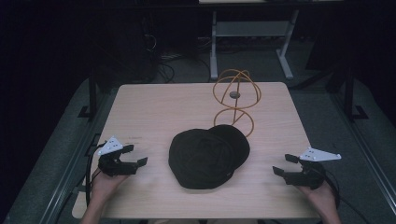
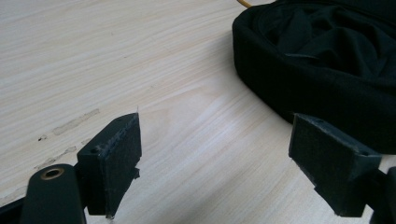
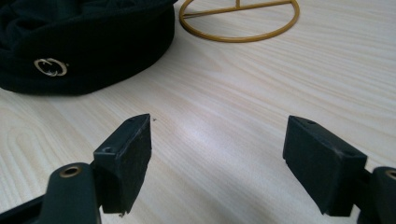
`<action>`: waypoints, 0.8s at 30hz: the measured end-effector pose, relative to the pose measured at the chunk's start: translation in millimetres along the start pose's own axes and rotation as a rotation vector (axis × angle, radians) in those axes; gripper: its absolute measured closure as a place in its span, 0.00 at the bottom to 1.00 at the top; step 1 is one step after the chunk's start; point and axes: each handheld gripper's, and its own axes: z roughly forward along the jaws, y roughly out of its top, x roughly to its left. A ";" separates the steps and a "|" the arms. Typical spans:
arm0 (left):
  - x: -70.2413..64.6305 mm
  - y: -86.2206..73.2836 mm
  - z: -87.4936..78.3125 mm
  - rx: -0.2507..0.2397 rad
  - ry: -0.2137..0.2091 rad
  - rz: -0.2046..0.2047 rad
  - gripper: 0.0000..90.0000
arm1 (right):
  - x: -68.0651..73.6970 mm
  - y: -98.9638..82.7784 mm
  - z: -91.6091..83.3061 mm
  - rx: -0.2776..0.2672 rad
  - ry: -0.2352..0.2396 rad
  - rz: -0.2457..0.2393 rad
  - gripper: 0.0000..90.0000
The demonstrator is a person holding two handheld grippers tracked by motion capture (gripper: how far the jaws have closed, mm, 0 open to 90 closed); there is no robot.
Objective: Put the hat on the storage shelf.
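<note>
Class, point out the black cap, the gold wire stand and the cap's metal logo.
Cap [image 1: 205, 158], high view, middle of crown.
Stand [image 1: 236, 91], high view, wire globe.
Logo [image 3: 50, 66], right gripper view, emblem's centre.

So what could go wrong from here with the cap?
The cap is soft and crumpled, so the open left tool or right tool may pinch only a fold and let it sag. Its far edge looks to lie close to or on the stand base ring; lifting could drag or tip that light wire stand.

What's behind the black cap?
Behind the cap stands a gold wire stand: a round cage on a ring base. The cap's back edge covers the near part of that ring. What lies under the cap is hidden.
</note>
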 end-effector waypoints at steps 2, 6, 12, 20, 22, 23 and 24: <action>-1.6 -0.8 0.0 0.004 0.000 0.006 0.19 | 0.9 1.4 0.7 -0.001 -0.006 -0.011 0.27; -2.2 -2.2 -0.9 0.001 -0.003 0.005 0.19 | 5.8 4.5 -0.8 -0.023 -0.021 -0.050 0.27; -0.3 -4.4 -2.1 0.004 0.001 0.002 0.18 | 17.3 11.2 -0.4 -0.027 0.007 -0.078 0.27; -0.5 -6.4 -0.2 0.000 -0.014 -0.010 0.19 | 40.8 31.0 6.6 0.009 0.067 -0.143 0.27; -0.9 -6.7 0.2 -0.002 -0.014 -0.009 0.19 | 44.3 36.9 8.2 0.010 0.085 -0.160 0.27; -0.9 -6.7 0.2 -0.002 -0.014 -0.009 0.19 | 46.3 39.6 8.8 0.003 0.095 -0.168 0.27; -1.2 -6.7 0.1 -0.005 -0.014 -0.009 0.19 | 46.3 39.6 8.8 0.003 0.095 -0.168 0.27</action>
